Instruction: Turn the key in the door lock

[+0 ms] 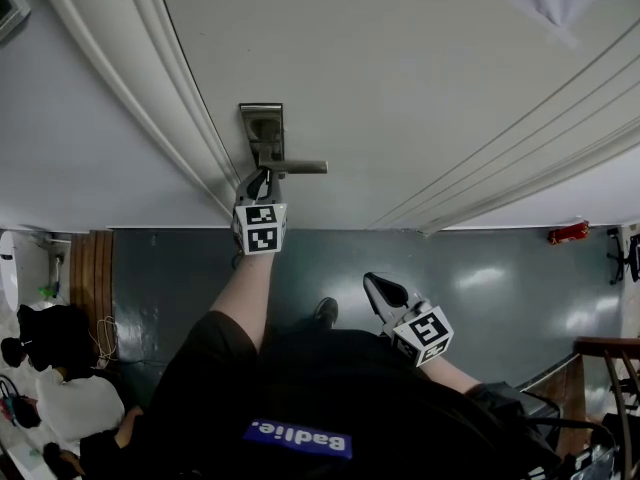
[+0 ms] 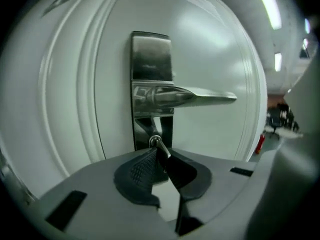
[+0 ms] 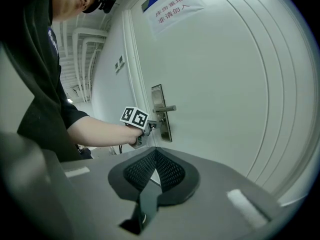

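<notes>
Left gripper (image 2: 161,158) was at door lock (image 2: 151,59), jaws clamped on key (image 2: 158,144). Key sat in keyhole just below lever handle (image 2: 200,98) (key slanted, not upright). Right gripper (image 3: 155,153) was held apart from white door (image 3: 225,84), near person's torso. Its jaws were pressed together, nothing between them.

The lock plate (image 2: 151,59) is set near the left edge of the door (image 1: 400,68), with the lever handle (image 2: 200,96) reaching right from it. The key (image 2: 160,146) is seated just below the handle, between the fingers (image 2: 140,169) of the left gripper (image 2: 162,156). The right gripper (image 1: 385,293) is kept nearer and further right, apart from the door.
</notes>
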`<action>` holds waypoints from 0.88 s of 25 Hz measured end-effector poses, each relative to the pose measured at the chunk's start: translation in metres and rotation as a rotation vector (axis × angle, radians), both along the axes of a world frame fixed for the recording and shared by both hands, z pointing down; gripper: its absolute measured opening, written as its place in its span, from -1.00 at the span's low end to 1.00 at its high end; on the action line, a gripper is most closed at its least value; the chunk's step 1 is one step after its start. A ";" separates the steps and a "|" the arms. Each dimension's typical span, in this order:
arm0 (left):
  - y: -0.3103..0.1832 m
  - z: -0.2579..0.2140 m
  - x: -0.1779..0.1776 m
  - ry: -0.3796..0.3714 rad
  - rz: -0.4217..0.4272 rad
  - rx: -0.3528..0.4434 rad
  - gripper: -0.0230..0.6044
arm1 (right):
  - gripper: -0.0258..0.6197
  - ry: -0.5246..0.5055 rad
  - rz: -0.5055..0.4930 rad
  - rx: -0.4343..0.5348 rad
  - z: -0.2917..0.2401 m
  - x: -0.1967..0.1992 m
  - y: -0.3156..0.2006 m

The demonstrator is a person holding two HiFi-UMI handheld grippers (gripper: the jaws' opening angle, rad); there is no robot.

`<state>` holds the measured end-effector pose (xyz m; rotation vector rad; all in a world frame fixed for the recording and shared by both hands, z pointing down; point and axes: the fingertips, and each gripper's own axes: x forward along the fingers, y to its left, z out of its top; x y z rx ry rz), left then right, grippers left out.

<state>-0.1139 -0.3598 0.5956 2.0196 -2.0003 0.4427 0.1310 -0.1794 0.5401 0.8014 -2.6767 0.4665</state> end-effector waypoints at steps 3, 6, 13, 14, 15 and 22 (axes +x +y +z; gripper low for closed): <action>0.001 0.001 -0.001 0.256 -0.047 0.034 -0.81 | -0.92 0.003 0.001 0.004 0.000 0.000 -0.001; 0.000 0.000 -0.002 0.513 -0.080 0.067 -0.83 | -0.92 0.005 0.001 -0.002 0.000 -0.002 -0.002; -0.003 0.003 0.005 1.197 -0.060 0.131 -0.85 | -0.92 0.011 -0.013 -0.004 0.001 -0.011 -0.002; -0.003 0.003 0.005 1.267 -0.047 0.133 -0.85 | -0.92 0.012 -0.013 -0.005 0.001 -0.012 -0.003; -0.003 0.003 0.006 1.327 -0.033 0.133 -0.85 | -0.92 0.012 -0.013 -0.007 0.001 -0.013 -0.003; -0.003 0.000 0.009 1.695 0.020 0.124 -0.82 | -0.92 0.014 -0.002 -0.023 -0.001 -0.024 -0.001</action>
